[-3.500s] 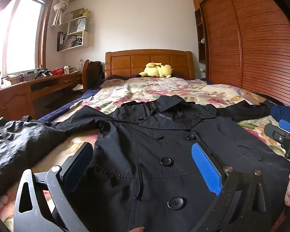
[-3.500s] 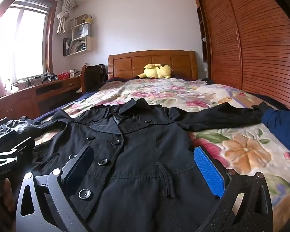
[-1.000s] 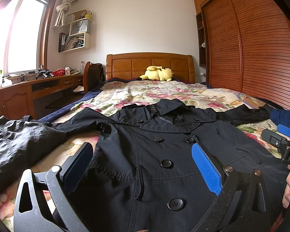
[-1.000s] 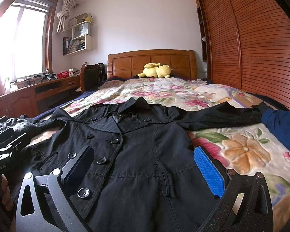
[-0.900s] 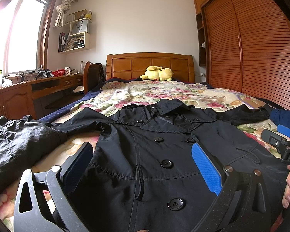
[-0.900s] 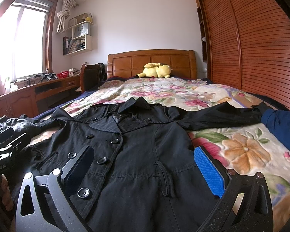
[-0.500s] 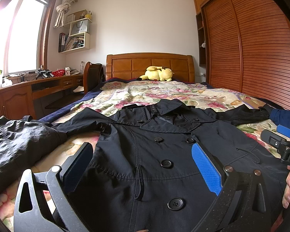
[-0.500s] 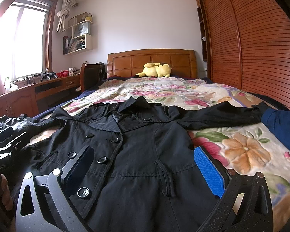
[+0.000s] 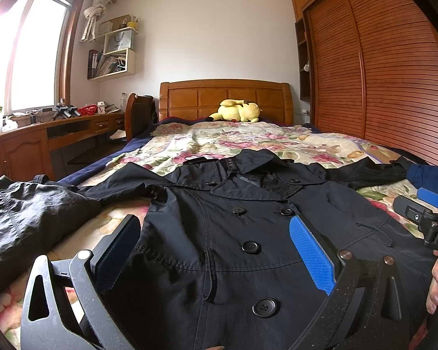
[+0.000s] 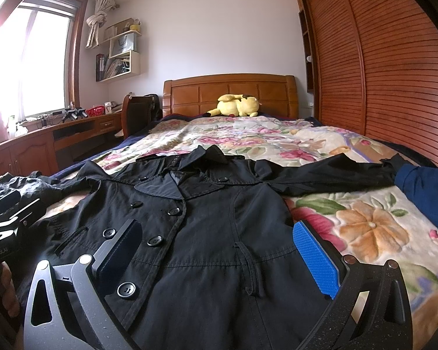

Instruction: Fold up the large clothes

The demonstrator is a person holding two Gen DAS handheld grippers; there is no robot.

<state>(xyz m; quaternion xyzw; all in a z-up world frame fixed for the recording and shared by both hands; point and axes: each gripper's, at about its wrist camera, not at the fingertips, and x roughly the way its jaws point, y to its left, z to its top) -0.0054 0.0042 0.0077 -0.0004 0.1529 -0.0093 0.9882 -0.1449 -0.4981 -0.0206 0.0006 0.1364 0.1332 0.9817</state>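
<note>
Here, a black coat [image 9: 248,233] lies face up and buttoned across the foot of the bed [image 9: 248,143], collar toward the headboard at 12 o'clock and both sleeves spread out sideways. The left gripper [image 9: 216,250] hangs over the coat's lower front with its jaws released and wide apart, nothing between them. The right gripper [image 10: 219,250] does likewise over the coat's other side, jaws also spread and empty.

At 9 o'clock a crumpled dark garment [image 9: 23,218] sits against the coat's left sleeve. At 3 o'clock a blue garment [image 10: 426,192] touches the right cuff. Beyond the collar the floral bedspread [image 10: 248,137] runs bare up to one yellow plush toy [image 10: 238,105]. A desk [image 9: 43,143] lines the 9 o'clock wall, a slatted wardrobe [image 10: 379,73] the 3 o'clock wall.

Six coat buttons show in the right wrist view.
</note>
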